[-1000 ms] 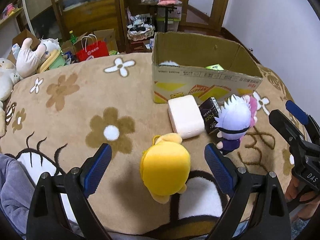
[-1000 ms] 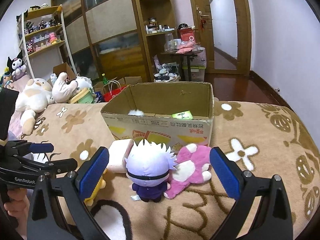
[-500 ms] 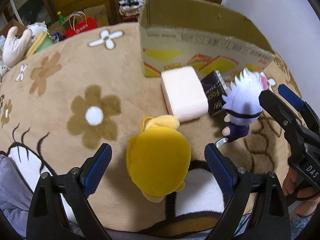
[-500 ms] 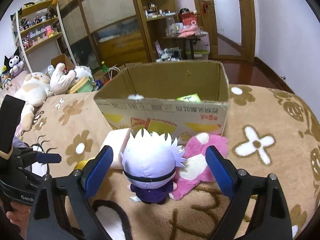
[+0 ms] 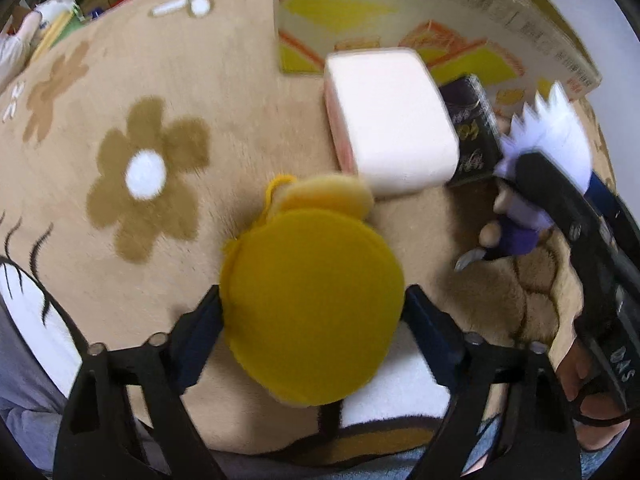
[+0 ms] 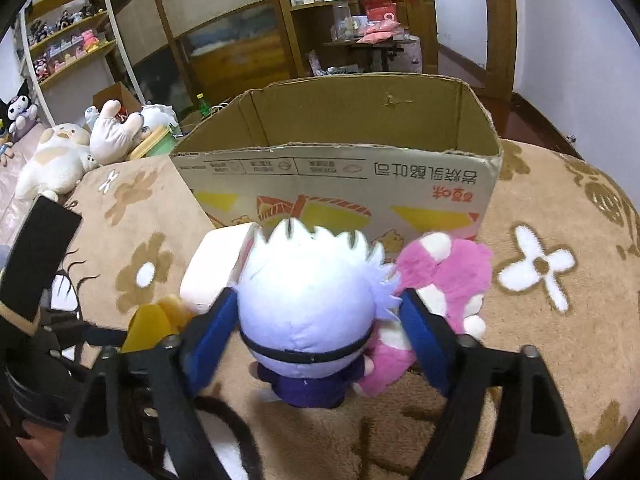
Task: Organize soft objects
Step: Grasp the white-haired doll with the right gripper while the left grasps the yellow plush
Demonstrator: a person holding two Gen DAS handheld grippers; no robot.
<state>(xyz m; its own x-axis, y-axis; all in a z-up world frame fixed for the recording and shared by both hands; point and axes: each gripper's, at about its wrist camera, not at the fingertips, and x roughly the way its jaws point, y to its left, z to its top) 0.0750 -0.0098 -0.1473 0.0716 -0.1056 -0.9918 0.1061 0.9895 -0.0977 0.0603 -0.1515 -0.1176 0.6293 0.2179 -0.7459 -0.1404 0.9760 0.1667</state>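
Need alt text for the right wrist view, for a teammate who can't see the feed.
The right gripper, jaws just closing, has its blue pads against the head of a white-haired doll standing on a tan flowered blanket. A pink plush leans on the doll's right, and an open cardboard box stands just behind.

Tan blanket (image 6: 560,208) with brown and white flower print covers the surface. Beyond it — wooden cabinets (image 6: 224,40) along the back wall and a white shelf rack (image 6: 72,40) at left holding small figures. Small table (image 6: 372,46) with pink items near a wooden door (image 6: 472,20). Green bottle (image 6: 203,105) on the floor.
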